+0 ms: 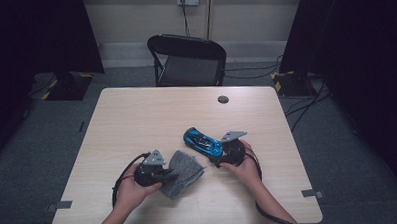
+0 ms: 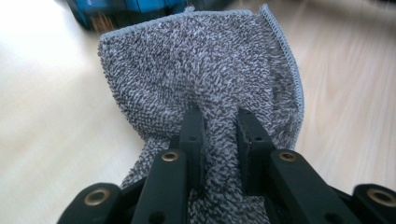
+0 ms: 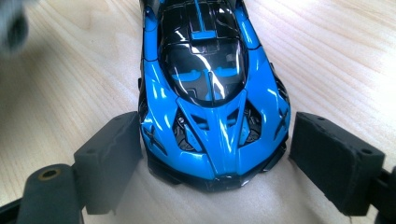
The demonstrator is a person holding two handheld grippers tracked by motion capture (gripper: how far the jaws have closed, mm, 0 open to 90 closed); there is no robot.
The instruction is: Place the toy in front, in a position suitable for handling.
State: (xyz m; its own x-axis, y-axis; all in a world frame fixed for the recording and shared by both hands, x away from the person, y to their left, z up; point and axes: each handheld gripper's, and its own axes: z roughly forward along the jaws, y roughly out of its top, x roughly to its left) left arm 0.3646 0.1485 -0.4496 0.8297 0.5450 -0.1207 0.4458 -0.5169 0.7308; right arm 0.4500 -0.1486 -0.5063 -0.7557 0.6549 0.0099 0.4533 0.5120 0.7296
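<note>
Grey terry cloth (image 2: pixel 201 70) bunches between our left gripper's (image 1: pixel 169 176) jaws, pinched tight, near the table's (image 1: pixel 136 114) front edge. Just right, the blue car (image 3: pixel 210 88) sits on the wood, its end clamped between our right gripper's (image 3: pixel 215 161) pads. Beyond the table, a black chair (image 1: pixel 189 60).

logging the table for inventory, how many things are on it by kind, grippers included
toy car: 1
grey cloth: 1
small dark round disc: 1
hand-held grippers: 2, left gripper and right gripper
total: 5
</note>
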